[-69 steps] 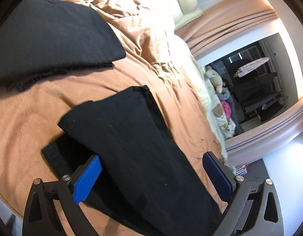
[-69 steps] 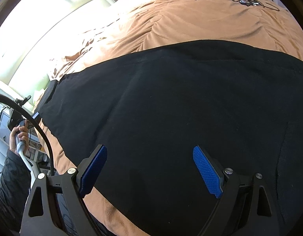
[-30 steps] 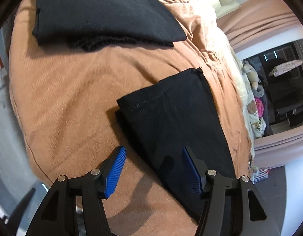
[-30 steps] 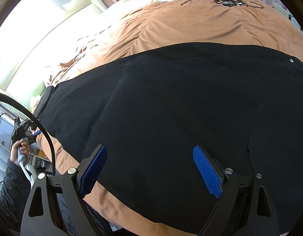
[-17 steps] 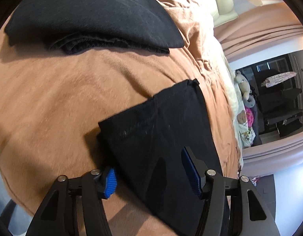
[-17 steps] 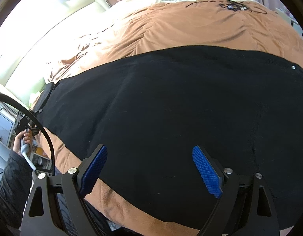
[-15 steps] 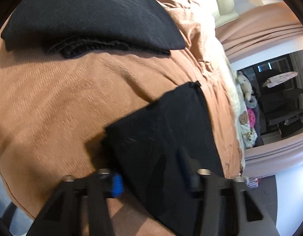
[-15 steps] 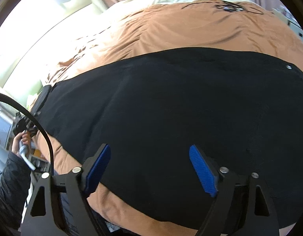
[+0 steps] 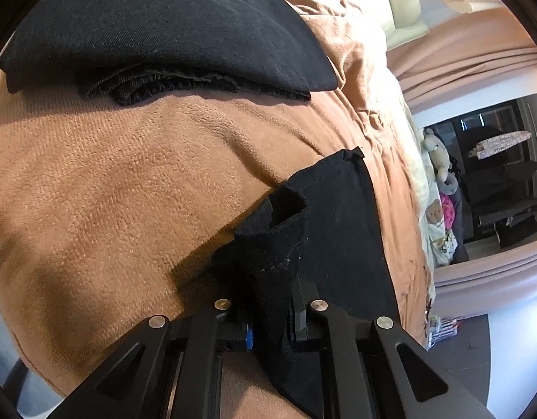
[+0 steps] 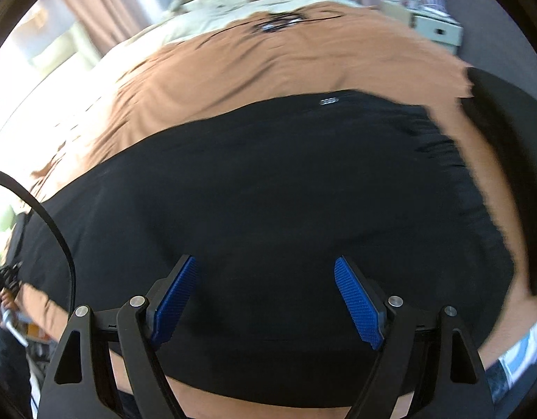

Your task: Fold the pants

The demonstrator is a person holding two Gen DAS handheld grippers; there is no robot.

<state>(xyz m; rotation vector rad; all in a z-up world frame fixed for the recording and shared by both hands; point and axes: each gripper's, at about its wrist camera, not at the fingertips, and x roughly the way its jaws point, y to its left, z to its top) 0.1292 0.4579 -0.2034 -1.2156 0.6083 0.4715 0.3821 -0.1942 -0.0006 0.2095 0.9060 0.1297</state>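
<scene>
Black pants (image 10: 285, 188) lie spread across a brown bedspread (image 10: 285, 59). In the left wrist view the leg end of the pants (image 9: 341, 237) lies flat, and its hem corner (image 9: 271, 244) is bunched and lifted. My left gripper (image 9: 270, 324) is shut on that hem corner. My right gripper (image 10: 265, 300) is open with blue pads (image 10: 357, 303), hovering over the wide upper part of the pants near the bed's front edge. The waistband (image 10: 456, 174) with gathered elastic shows at the right.
A stack of folded black garments (image 9: 156, 31) lies on the bedspread (image 9: 111, 188) beyond the left gripper. Stuffed toys (image 9: 437, 153) and a cream blanket sit at the far side. A white drawer unit (image 10: 435, 29) stands beside the bed. Curtains hang behind.
My left gripper has closed on the hem corner of the pants leg and raised it into a bunch. My right gripper has swung right toward the waistband, staying open.
</scene>
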